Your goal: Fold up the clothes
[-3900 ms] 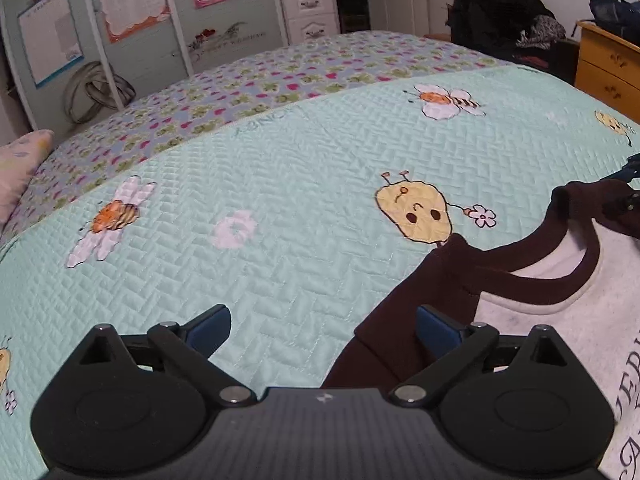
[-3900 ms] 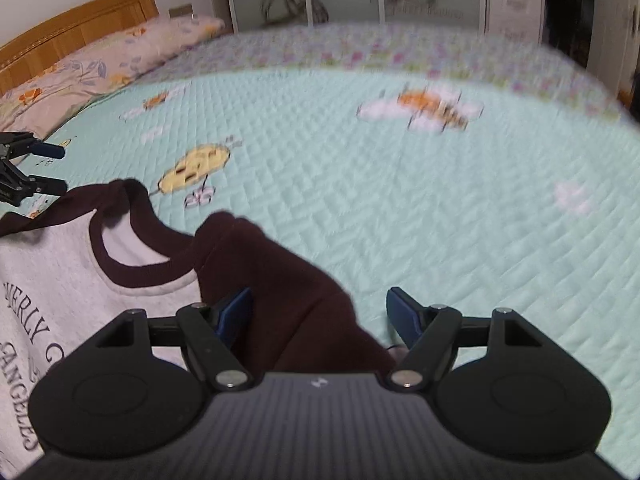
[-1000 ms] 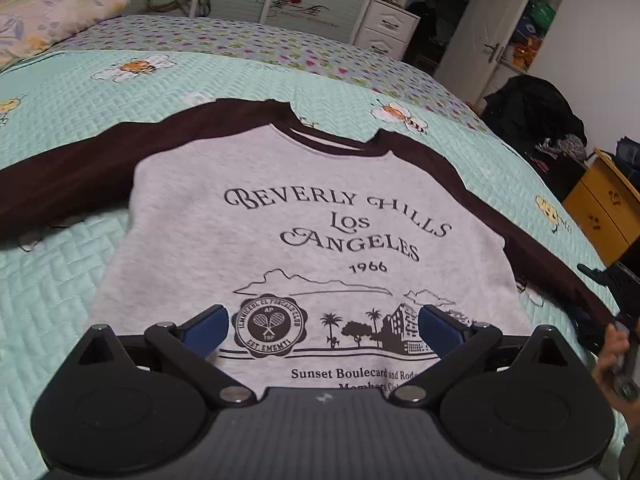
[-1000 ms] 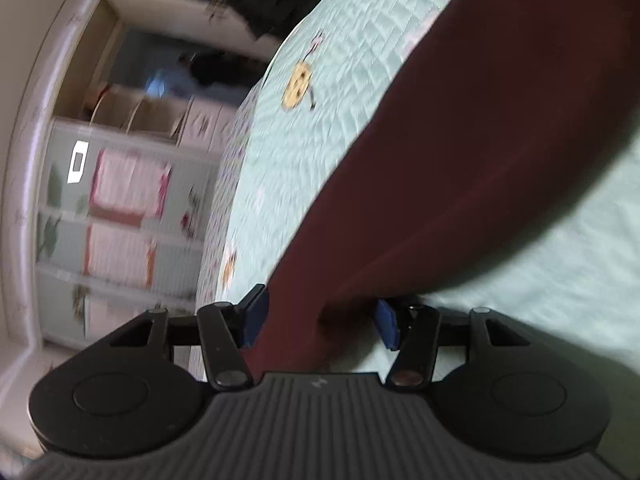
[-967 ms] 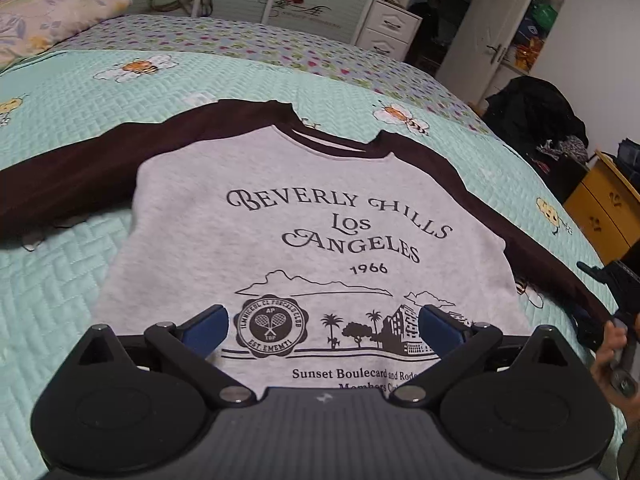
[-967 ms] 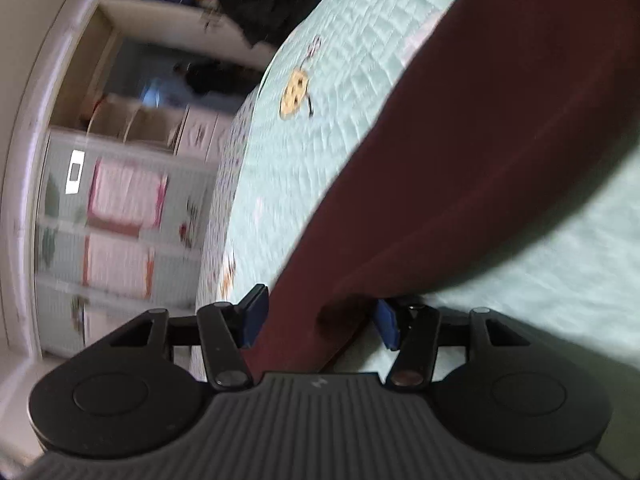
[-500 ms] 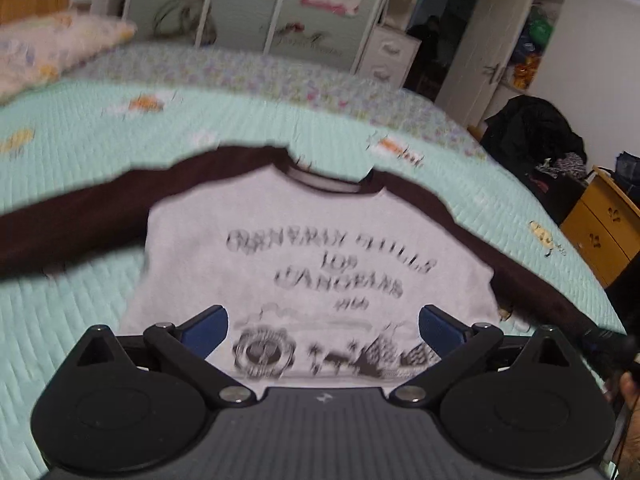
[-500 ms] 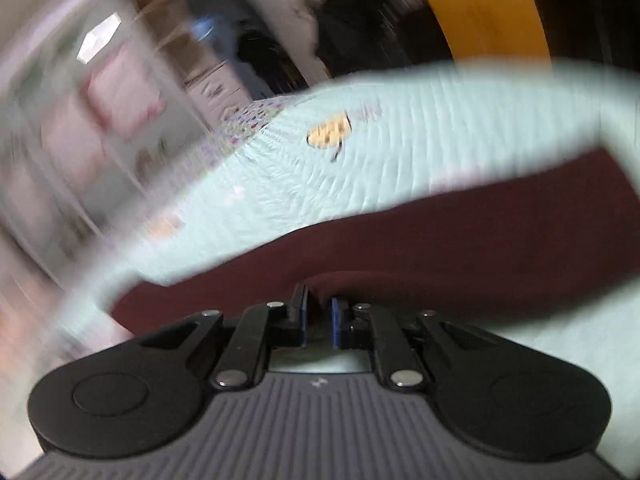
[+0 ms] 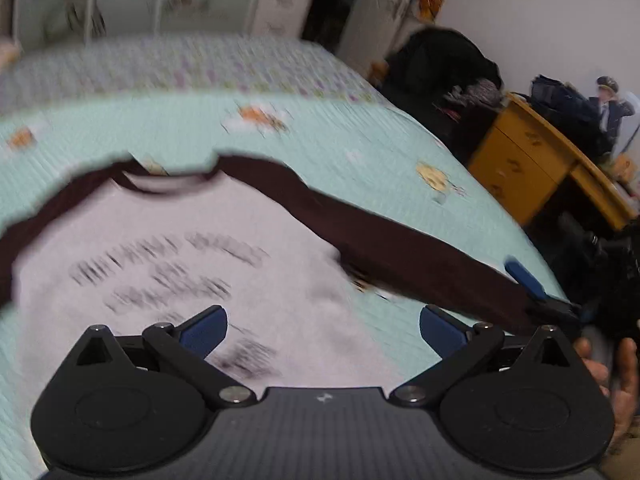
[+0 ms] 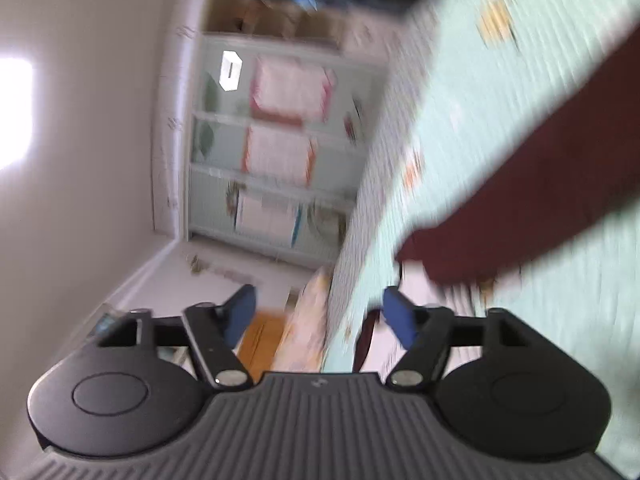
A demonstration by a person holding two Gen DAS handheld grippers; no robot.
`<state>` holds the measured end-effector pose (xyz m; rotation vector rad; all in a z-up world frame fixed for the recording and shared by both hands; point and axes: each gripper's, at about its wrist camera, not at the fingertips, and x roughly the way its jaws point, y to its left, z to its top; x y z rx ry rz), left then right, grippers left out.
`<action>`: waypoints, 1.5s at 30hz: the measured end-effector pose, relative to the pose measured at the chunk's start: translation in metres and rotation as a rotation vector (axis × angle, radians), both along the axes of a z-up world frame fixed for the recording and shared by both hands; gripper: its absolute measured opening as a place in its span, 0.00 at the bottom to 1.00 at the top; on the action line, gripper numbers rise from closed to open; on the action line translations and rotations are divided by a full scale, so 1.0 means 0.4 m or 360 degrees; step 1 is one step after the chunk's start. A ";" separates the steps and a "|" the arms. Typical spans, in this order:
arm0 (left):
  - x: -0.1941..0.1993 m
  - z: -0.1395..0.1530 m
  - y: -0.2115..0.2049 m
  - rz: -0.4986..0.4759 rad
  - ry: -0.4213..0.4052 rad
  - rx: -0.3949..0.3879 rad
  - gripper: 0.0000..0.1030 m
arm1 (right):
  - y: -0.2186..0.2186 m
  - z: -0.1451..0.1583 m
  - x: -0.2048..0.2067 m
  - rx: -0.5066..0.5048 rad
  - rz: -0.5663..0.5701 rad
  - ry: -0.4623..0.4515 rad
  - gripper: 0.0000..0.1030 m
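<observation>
Lying flat on the mint quilted bedspread (image 9: 360, 148), the sweatshirt (image 9: 224, 264) has its printed front up: a pale grey body with dark lettering in rows that is too smeared to read, a dark brown neckband, and dark brown raglan sleeves. Its collar points away from me, toward the far side of the bed. The right sleeve (image 9: 420, 256) runs out straight from the shoulder, down and to my right, almost to the edge of the bed.

My left gripper (image 9: 323, 326) hovers over the lower part of the grey body, its blue-padded fingers (image 9: 202, 326) spread wide with nothing between them. I cannot tell whether they touch the cloth.

In the left wrist view, my right gripper (image 9: 536, 286) sits at the cuff end of that outstretched sleeve, one blue finger angled up over the brown fabric, with my hand (image 9: 616, 376) showing behind it. From its own tilted camera, the right gripper (image 10: 320, 312) stands open as well, empty between its pads (image 10: 398, 318). The brown sleeve (image 10: 540, 192) crosses the bedspread (image 10: 460, 92) ahead of it, and the sleeve's end lies just beyond the fingertips, not pinched by them.

A yellow wooden dresser (image 9: 532, 168) stands beside the bed, and glass-fronted cabinets (image 10: 280, 148) line the far wall.
</observation>
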<state>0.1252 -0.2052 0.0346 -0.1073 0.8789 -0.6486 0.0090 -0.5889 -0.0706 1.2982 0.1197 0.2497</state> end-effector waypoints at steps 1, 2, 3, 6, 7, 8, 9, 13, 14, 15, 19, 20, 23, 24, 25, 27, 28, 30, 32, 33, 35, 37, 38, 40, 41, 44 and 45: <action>-0.001 0.002 0.002 -0.0012 0.0041 -0.0081 0.99 | -0.010 0.006 -0.001 0.0048 -0.0018 -0.0032 0.79; -0.003 0.004 0.005 -0.0018 0.0070 -0.0151 0.99 | -0.020 0.006 -0.001 0.0090 -0.0041 -0.0034 0.84; -0.007 0.004 0.011 0.0008 0.0035 -0.0160 0.99 | -0.030 0.011 -0.008 0.0050 -0.0086 0.0018 0.83; -0.015 -0.007 0.024 0.0106 -0.0083 -0.0037 0.53 | -0.051 0.033 -0.023 -0.0271 -0.0252 0.0348 0.13; -0.015 -0.017 0.026 0.0150 -0.0122 0.0083 0.32 | -0.053 0.031 -0.030 -0.0370 -0.0305 0.0491 0.01; -0.011 -0.033 0.030 0.0192 -0.0123 0.0183 0.31 | -0.055 0.028 -0.036 -0.0469 -0.0357 0.0633 0.01; -0.008 -0.056 0.049 0.0226 -0.0108 0.0239 0.33 | -0.057 0.026 -0.043 -0.0567 -0.0410 0.0776 0.01; -0.005 -0.115 0.135 0.0343 -0.0028 0.0278 0.73 | -0.098 -0.040 -0.156 -0.0518 -0.0715 0.0982 0.10; -0.005 -0.130 0.157 0.0372 -0.0008 0.0288 0.76 | -0.113 -0.050 -0.181 -0.0480 -0.0796 0.1000 0.18; -0.004 -0.145 0.178 0.0401 0.0012 0.0298 0.78 | -0.130 -0.058 -0.205 -0.0448 -0.0862 0.1026 0.32; -0.001 -0.203 0.262 0.0516 0.0093 0.0334 0.82 | -0.181 -0.105 -0.269 -0.0539 -0.0976 0.1087 0.61; 0.004 -0.209 0.269 0.0527 0.0120 0.0327 0.82 | -0.198 -0.110 -0.269 -0.0568 -0.0966 0.1097 0.62; 0.011 -0.219 0.272 0.0535 0.0165 0.0295 0.82 | -0.269 -0.143 -0.267 -0.0525 -0.0848 0.1073 0.63; 0.012 -0.221 0.270 0.0533 0.0172 0.0286 0.82 | -0.285 -0.147 -0.264 -0.0527 -0.0810 0.1061 0.63; 0.010 -0.218 0.262 0.0522 0.0162 0.0290 0.82 | -0.295 -0.147 -0.260 -0.0542 -0.0776 0.1050 0.64; 0.006 -0.211 0.247 0.0500 0.0144 0.0296 0.83 | -0.315 -0.149 -0.246 -0.0576 -0.0704 0.1028 0.64; 0.003 -0.206 0.235 0.0493 0.0139 0.0295 0.84 | -0.324 -0.151 -0.234 -0.0596 -0.0664 0.1020 0.64; 0.002 -0.206 0.224 0.0484 0.0141 0.0284 0.84 | -0.342 -0.155 -0.210 -0.0632 -0.0604 0.1009 0.65; 0.001 -0.210 0.215 0.0481 0.0165 0.0270 0.86 | -0.353 -0.150 -0.195 -0.0632 -0.0593 0.0995 0.71; 0.000 -0.214 0.211 0.0478 0.0183 0.0268 0.86 | -0.352 -0.149 -0.185 -0.0646 -0.0580 0.0990 0.77; -0.003 -0.219 0.202 0.0468 0.0212 0.0262 0.86 | -0.348 -0.145 -0.171 -0.0689 -0.0556 0.0991 0.77; -0.010 -0.217 0.196 0.0453 0.0218 0.0254 0.86 | -0.341 -0.133 -0.153 -0.0741 -0.0531 0.1024 0.55; -0.014 -0.212 0.194 0.0450 0.0209 0.0255 0.86 | -0.338 -0.128 -0.142 -0.0760 -0.0512 0.1048 0.07; -0.022 -0.199 0.192 0.0456 0.0178 0.0264 0.86 | -0.325 -0.111 -0.120 -0.0825 -0.0488 0.1092 0.09; -0.025 -0.193 0.192 0.0460 0.0164 0.0268 0.86 | -0.309 -0.090 -0.105 -0.0907 -0.0481 0.1088 0.08; -0.028 -0.183 0.196 0.0486 0.0148 0.0267 0.87 | -0.258 -0.009 -0.056 -0.1183 -0.0452 0.1022 0.08; -0.028 -0.182 0.196 0.0493 0.0150 0.0268 0.87 | -0.243 0.033 -0.045 -0.1260 -0.0467 0.0968 0.08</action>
